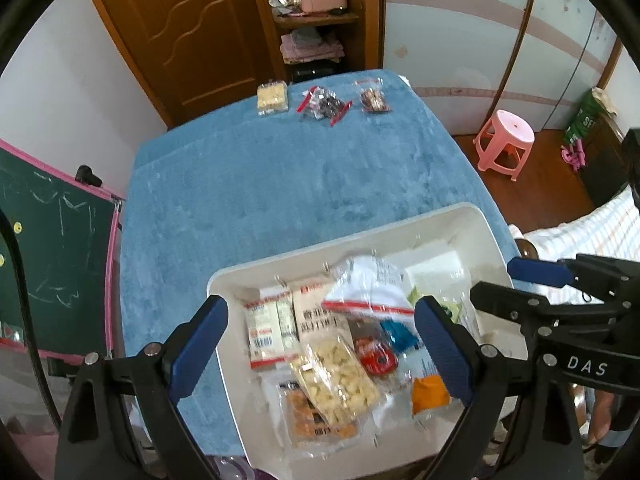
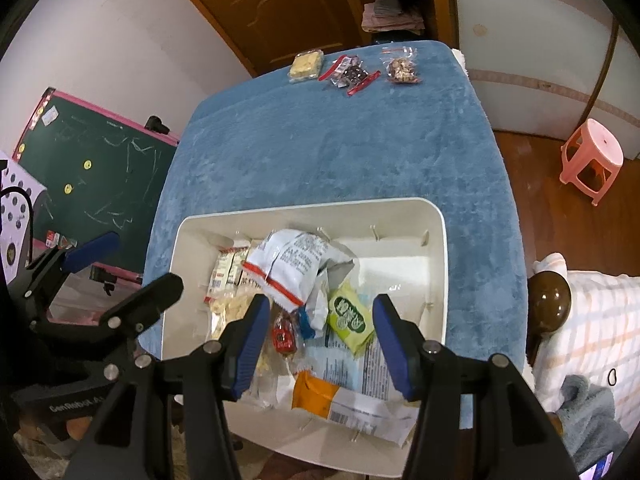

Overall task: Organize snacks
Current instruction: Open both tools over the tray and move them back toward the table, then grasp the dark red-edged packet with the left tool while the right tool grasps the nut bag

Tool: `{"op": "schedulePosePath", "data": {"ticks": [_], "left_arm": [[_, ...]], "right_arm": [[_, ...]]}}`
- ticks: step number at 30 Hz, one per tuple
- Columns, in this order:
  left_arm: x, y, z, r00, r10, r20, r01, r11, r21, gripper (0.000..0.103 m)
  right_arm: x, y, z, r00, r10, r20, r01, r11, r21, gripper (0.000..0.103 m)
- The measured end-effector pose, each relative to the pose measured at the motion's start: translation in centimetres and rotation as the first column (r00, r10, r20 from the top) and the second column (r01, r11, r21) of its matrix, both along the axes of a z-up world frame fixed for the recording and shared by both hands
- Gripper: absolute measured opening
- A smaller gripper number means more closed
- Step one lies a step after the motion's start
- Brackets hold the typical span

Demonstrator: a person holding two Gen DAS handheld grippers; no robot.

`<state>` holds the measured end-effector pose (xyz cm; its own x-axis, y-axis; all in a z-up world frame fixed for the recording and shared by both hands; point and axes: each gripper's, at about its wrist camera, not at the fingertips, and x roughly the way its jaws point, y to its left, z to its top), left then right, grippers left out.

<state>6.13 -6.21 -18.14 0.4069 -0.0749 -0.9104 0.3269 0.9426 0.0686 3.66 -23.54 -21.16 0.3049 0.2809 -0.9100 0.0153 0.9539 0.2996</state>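
Observation:
A white bin (image 1: 476,220) (image 2: 438,248) sits at the near edge of the blue table and holds several snack packets. Among them are a clear zip bag with a red strip (image 1: 366,292) (image 2: 288,270), a bag of pale nuts (image 1: 338,380), a green packet (image 2: 350,318) and an orange packet (image 2: 314,394). My left gripper (image 1: 320,336) is open and empty above the bin. My right gripper (image 2: 318,344) is open and empty above the bin's near half. At the table's far edge lie a yellow snack box (image 1: 273,98) (image 2: 306,65), a dark zip bag (image 1: 326,106) (image 2: 351,73) and a nut bag (image 1: 374,98) (image 2: 402,66).
The blue cloth-covered table (image 1: 280,184) (image 2: 320,144) lies between the bin and the far snacks. A green chalkboard (image 1: 52,248) (image 2: 92,176) stands left. A pink stool (image 1: 506,142) (image 2: 594,158) stands right. A wooden door and shelf are behind.

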Motion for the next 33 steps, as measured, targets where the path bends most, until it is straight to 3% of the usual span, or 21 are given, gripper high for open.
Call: {"op": "schedulePosePath", "data": {"ticks": [10,16,20,27,33], "left_arm": [[7.2,-0.7,3.7,0.995,-0.036,0.097,0.038,0.999,-0.013,0.094],[13.5,-2.0,6.2,0.984,-0.097,0.153,0.098,0.995,-0.001,0.094],[18.5,-3.5,6.6,0.972,-0.139,0.19,0.133,0.99,0.044,0.094],[27.2,-7.2,3.0,0.972,-0.208,0.108,0.203,0.978,0.058,0.094],[32.4,-10.1,-3.1,0.968,-0.249,0.043,0.245,0.966,0.078,0.094]], "right_arm": [[5.5,-1.7,1.5,0.999,-0.036,0.03,0.035,0.999,0.012,0.054],[11.0,-3.7,4.2,0.993,-0.044,0.114,0.053,0.995,-0.081,0.054],[15.7,-5.4,6.3,0.983,-0.041,0.176,0.069,0.985,-0.159,0.054],[24.8,-8.9,6.1,0.972,-0.088,0.216,0.12,0.983,-0.142,0.054],[31.3,-10.3,0.4,0.981,-0.125,0.147,0.149,0.976,-0.161,0.054]]}}
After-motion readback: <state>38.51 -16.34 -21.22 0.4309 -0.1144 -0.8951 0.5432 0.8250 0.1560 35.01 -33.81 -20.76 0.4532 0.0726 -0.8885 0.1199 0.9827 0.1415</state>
